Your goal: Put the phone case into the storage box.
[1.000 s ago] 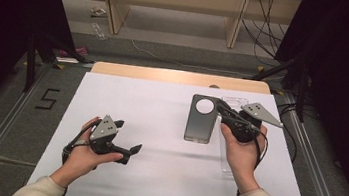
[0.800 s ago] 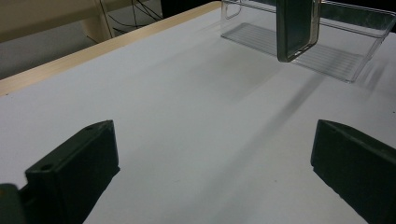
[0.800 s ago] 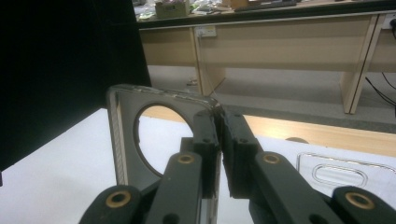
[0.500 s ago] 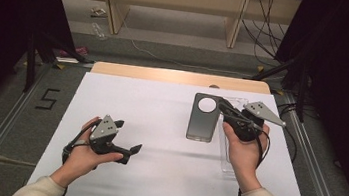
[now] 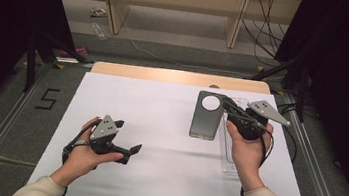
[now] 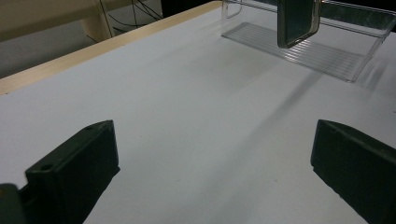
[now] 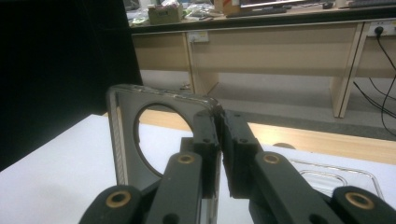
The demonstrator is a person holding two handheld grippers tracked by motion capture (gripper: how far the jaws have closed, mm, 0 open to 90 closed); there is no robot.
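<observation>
white counter (image 5: 169,127), shelving behind. right tool (image 7: 218,122) clamped on phone case (image 5: 206,116) by its edge, lifted beside clear tray (image 5: 228,160). left tool (image 6: 210,172) apart, idle. risk: thin edge grip lets case pivot and drop.

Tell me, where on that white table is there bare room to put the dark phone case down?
Most of the white table is bare: the wide stretch between the left gripper and the phone case, and the near edge. It is crowded at the right, where the right gripper grips the case beside the clear tray.
</observation>
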